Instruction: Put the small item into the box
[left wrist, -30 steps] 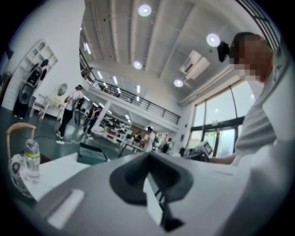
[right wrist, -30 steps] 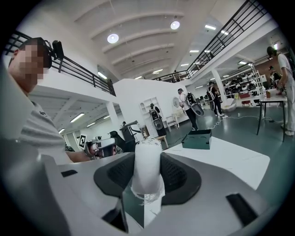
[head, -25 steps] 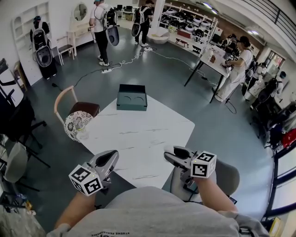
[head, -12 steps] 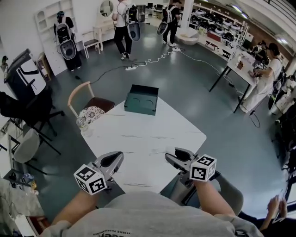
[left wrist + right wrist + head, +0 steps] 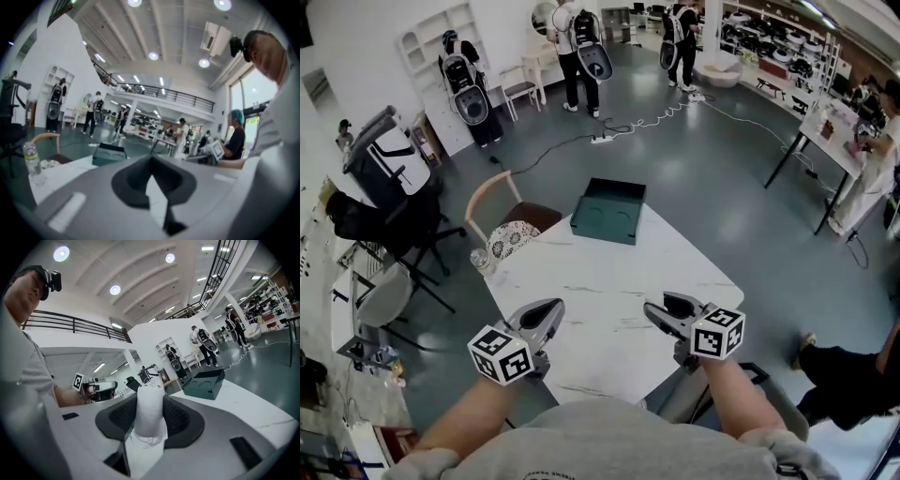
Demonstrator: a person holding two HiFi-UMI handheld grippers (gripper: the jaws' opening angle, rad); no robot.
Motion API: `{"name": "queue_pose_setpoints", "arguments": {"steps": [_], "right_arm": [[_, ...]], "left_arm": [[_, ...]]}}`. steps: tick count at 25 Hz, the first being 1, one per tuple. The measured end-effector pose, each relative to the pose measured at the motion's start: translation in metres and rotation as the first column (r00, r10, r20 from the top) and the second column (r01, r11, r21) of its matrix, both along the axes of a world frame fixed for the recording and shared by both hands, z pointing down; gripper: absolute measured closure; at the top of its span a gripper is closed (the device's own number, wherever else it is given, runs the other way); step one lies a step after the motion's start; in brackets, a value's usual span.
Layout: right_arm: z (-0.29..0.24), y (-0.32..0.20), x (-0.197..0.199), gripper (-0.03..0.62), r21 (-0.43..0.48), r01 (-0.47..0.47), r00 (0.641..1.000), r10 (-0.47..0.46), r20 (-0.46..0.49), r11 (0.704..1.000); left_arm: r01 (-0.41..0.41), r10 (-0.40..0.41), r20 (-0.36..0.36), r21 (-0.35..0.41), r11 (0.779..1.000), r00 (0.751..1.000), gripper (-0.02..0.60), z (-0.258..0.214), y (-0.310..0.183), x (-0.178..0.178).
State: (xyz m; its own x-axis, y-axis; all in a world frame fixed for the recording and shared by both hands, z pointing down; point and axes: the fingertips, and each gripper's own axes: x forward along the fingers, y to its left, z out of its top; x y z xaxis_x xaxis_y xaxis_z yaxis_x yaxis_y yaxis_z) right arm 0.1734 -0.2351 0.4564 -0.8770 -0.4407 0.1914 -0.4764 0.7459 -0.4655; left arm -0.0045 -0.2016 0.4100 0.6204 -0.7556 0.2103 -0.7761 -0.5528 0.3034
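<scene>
A dark green open box [image 5: 609,211] stands at the far corner of the white marble table [image 5: 600,272]. It also shows ahead in both gripper views, as the box [image 5: 108,153] and the box [image 5: 204,383]. My right gripper [image 5: 661,311] hovers over the table's near edge, shut on a small white wrapped item [image 5: 149,416] that stands upright between its dark pads. My left gripper [image 5: 546,314] hangs level beside it on the left, its jaws together with nothing in them. Both point toward the box, well short of it.
A clear water bottle [image 5: 478,261] stands at the table's left edge. A wooden chair [image 5: 502,211] with a patterned cushion is pushed up there. People with equipment stand far back, a cable runs across the grey floor, and a black office chair [image 5: 403,225] sits left.
Both grippers have moved forward toward the table's near edge. The head view has swung, so the box now sits further right. The right gripper still holds the white item.
</scene>
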Motion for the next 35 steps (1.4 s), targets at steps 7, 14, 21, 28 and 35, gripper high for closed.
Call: {"name": "queue_pose_setpoints", "arguments": {"steps": [7,14,21,28,35], "right_arm": [[0.021,-0.079,-0.037,0.427,0.044,-0.023,0.995,0.028,-0.100,0.999],[0.040,-0.182,-0.055,0.427,0.063,-0.113,0.974,0.123,-0.190,0.992],[0.065,-0.284,-0.065,0.427,0.087,-0.132,0.952,0.151,-0.267,0.987],[0.080,-0.367,-0.081,0.427,0.081,-0.143,0.942,0.161,-0.296,0.986],[0.113,-0.418,-0.078,0.427,0.062,-0.175,0.918,0.185,-0.351,0.983]], "left_arm": [[-0.008,0.008,-0.007,0.023,1.000,1.000,0.575,0.027,-0.085,-0.038],[-0.035,0.035,-0.001,0.055,0.998,0.999,0.575,0.063,-0.202,-0.042],[-0.020,0.019,0.020,0.046,0.999,1.000,0.575,0.092,-0.294,-0.029],[0.006,-0.006,0.024,0.016,1.000,1.000,0.577,0.109,-0.366,-0.030],[0.019,-0.019,0.049,0.008,1.000,0.999,0.575,0.127,-0.418,-0.031]]}}
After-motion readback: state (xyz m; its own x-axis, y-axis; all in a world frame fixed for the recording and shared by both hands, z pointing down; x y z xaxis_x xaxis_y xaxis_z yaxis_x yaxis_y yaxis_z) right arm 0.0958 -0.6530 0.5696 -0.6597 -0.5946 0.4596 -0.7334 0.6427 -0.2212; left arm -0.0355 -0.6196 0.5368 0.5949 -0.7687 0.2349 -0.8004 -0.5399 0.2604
